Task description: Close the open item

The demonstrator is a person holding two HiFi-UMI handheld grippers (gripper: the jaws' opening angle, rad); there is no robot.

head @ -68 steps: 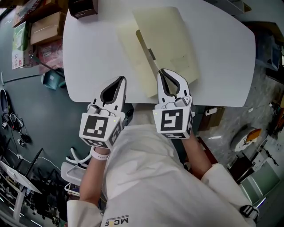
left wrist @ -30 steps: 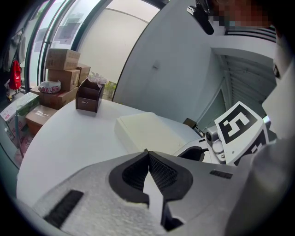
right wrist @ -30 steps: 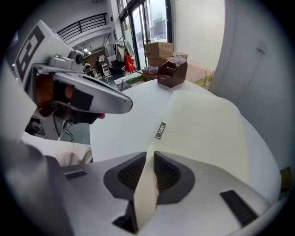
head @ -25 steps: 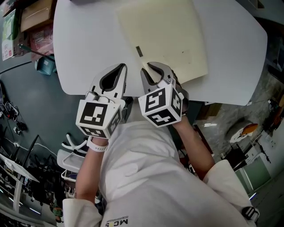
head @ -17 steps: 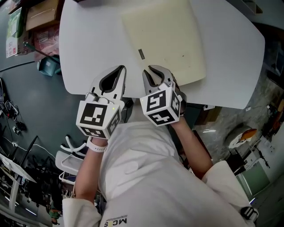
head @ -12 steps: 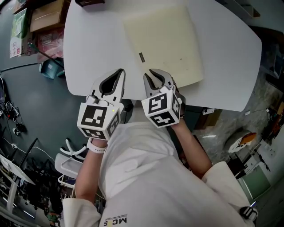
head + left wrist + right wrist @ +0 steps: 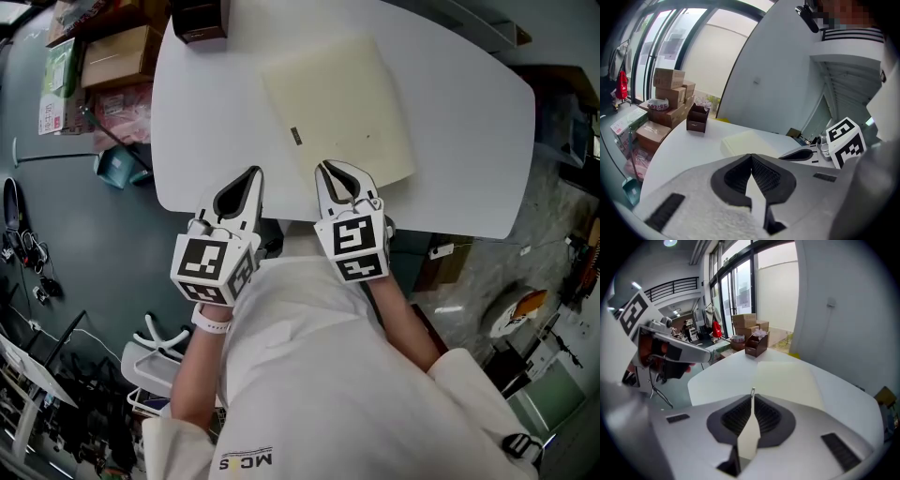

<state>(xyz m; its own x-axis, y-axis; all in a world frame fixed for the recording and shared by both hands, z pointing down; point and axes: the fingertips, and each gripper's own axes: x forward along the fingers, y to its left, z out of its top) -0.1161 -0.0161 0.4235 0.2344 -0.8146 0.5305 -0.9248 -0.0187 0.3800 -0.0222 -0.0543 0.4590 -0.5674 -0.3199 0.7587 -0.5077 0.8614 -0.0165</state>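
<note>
Cardboard boxes [image 7: 111,54] stacked on the dark floor at far left, off the table. Below them, a teal bin [image 7: 116,167] on the floor just beside the table's left edge.

Small dark brown box [image 7: 199,19], upright at the far left corner of the white table [image 7: 211,112]; it looks to be a desk organiser, though its contents are too small to tell.

Left gripper [image 7: 255,173], held at the near edge of the table, left of the folder and apart from it. In the left gripper view the jaws meet at the tips [image 7: 751,157], with nothing between them. Its marker cube sits over the person's white shirt [image 7: 309,375].

Cream folder [image 7: 337,105], the task's thing, lying flat and closed in the middle of the table, turned at a slant to the table's edges. One cover lies fully over the other. A small dark tab [image 7: 296,136] shows on its left edge. Its near corner lies close to the near table edge.

Right gripper [image 7: 326,169], held just beside the folder's near left edge. In the right gripper view the folder [image 7: 787,378] and its tab [image 7: 753,391] lie beyond the jaw tips, and the pads do not touch it. The jaws have just been closing and now stand together at the tips, with nothing between them.
</note>
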